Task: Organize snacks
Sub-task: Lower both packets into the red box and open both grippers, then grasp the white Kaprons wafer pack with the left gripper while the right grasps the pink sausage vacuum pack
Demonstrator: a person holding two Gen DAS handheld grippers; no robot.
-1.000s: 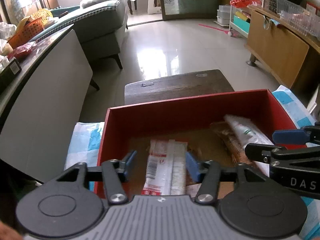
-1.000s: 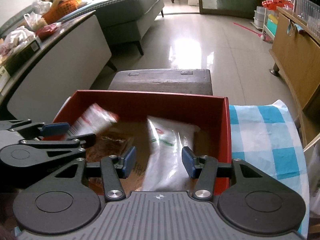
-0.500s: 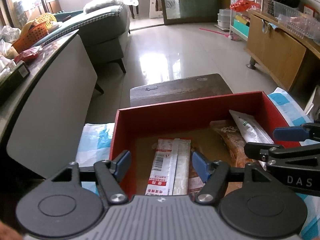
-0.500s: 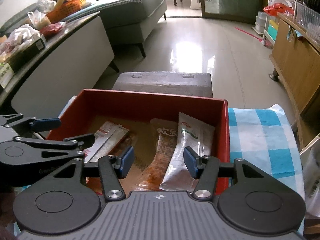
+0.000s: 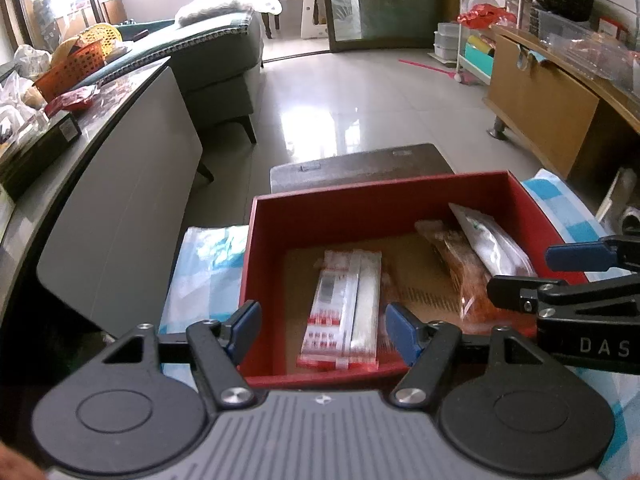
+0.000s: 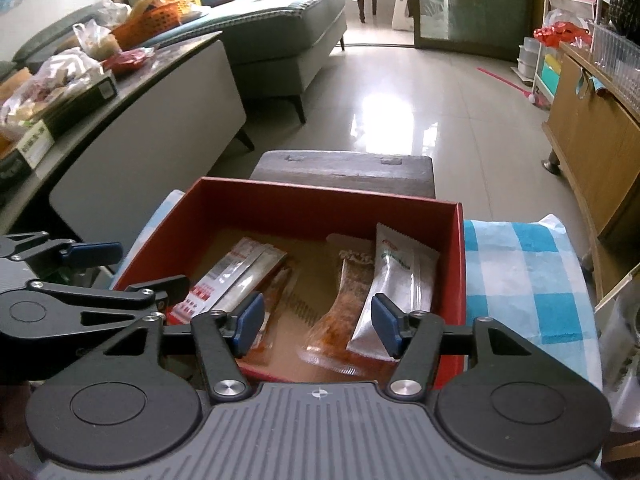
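Note:
A red box point(image 5: 360, 216) point(image 6: 320, 208) holds several snack packets lying flat. A red-and-white packet point(image 5: 344, 308) point(image 6: 236, 276) lies at its left. An orange-brown packet point(image 5: 468, 276) point(image 6: 344, 304) and a white packet with green print point(image 5: 492, 240) point(image 6: 396, 280) lie at its right. My left gripper point(image 5: 322, 330) point(image 6: 136, 268) hovers open over the box's near left, above the red-and-white packet. My right gripper point(image 6: 318, 324) point(image 5: 532, 272) hangs over the near right; its jaws are opening, with nothing pressed between them.
The box sits on a blue-and-white checked cloth point(image 6: 520, 272). A dark wooden stool point(image 6: 344, 168) stands just beyond it. A grey counter point(image 6: 160, 128) with bags and an orange basket point(image 6: 152, 20) runs along the left. A wooden cabinet point(image 6: 592, 152) is at the right.
Both grippers have drawn back and up from the box and their jaws have widened. The white packet has left the right fingers and now lies flat beside the orange-brown one.

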